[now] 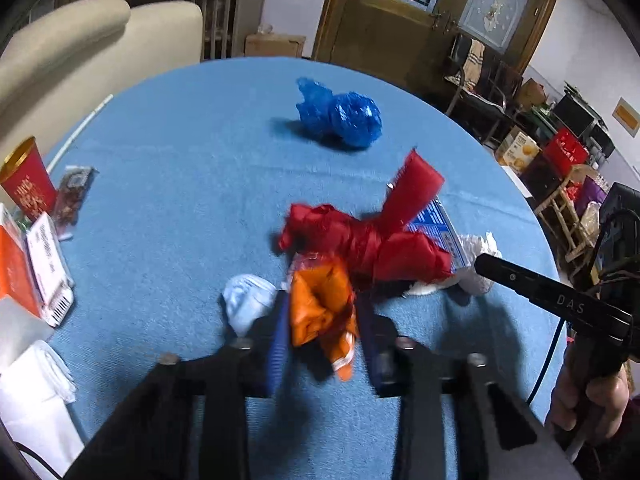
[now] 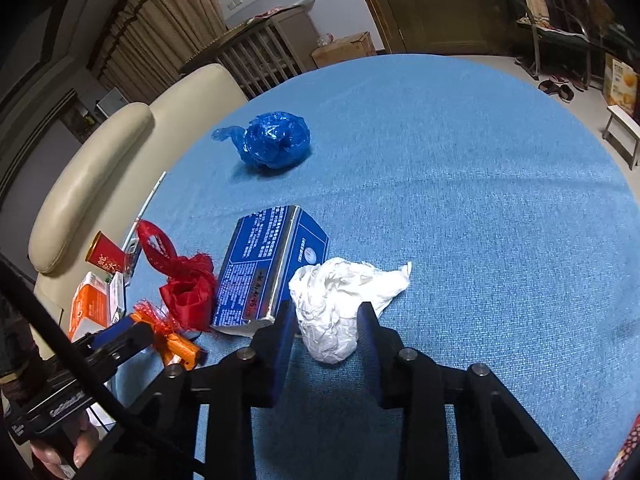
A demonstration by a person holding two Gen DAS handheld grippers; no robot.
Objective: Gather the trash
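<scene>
While both tongs are closed on trash, the left tongs [image 1: 322, 320] pinch an orange wrapper [image 1: 320, 312] and the right tongs [image 2: 326, 324] clamp a crumpled white tissue [image 2: 340, 304]; the blue box [image 2: 264, 268] lies on the tabletop [image 2: 480, 200] between them, nearer the right tongs, just left of their tips.

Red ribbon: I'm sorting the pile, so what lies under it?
Under the red ribbon lies part of a blue box and the top of an orange wrapper. Whatever else it covers is hidden.
</scene>
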